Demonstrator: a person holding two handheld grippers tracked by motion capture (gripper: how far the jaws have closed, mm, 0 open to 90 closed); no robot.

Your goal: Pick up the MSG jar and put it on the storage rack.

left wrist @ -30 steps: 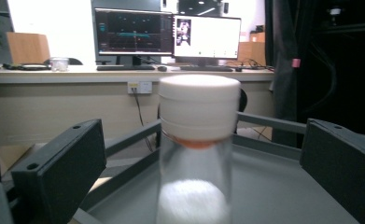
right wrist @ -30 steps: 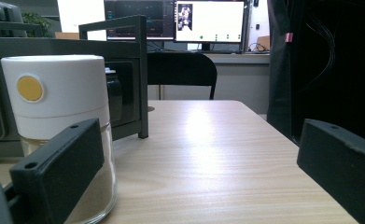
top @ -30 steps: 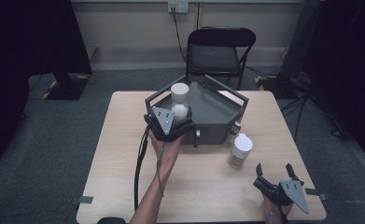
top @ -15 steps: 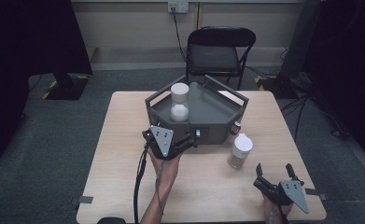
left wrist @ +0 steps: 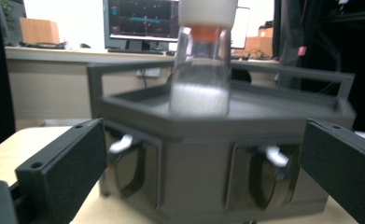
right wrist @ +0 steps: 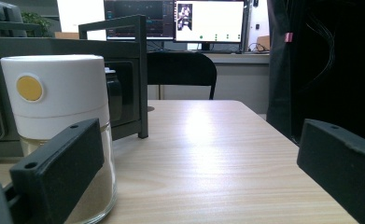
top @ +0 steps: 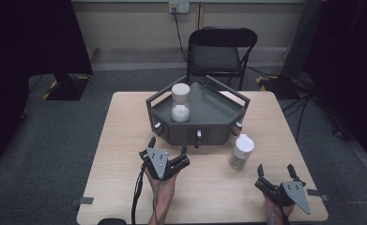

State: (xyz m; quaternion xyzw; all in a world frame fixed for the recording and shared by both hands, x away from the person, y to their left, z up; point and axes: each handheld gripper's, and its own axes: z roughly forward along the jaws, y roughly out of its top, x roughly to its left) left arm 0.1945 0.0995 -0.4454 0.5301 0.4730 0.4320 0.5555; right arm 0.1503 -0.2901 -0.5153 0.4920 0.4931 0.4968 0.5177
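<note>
Wooden table (top: 125, 140) under everything. Dark six-sided tray (top: 197, 117) at the far middle, two white-capped jars inside near its left wall: one (top: 180, 93) behind, one (top: 180, 112) in front. Third jar (top: 241, 152) on the table just right of the tray's front. Left gripper (top: 168, 149) in front of the tray, jaws spread, empty. Right gripper (top: 275, 170) near the front right corner, jaws apart, empty, close to the third jar.

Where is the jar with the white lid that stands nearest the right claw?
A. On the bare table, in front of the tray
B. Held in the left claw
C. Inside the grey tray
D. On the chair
A: the jar stands on the table just in front of the grey tray, apart from both open claws.
</note>
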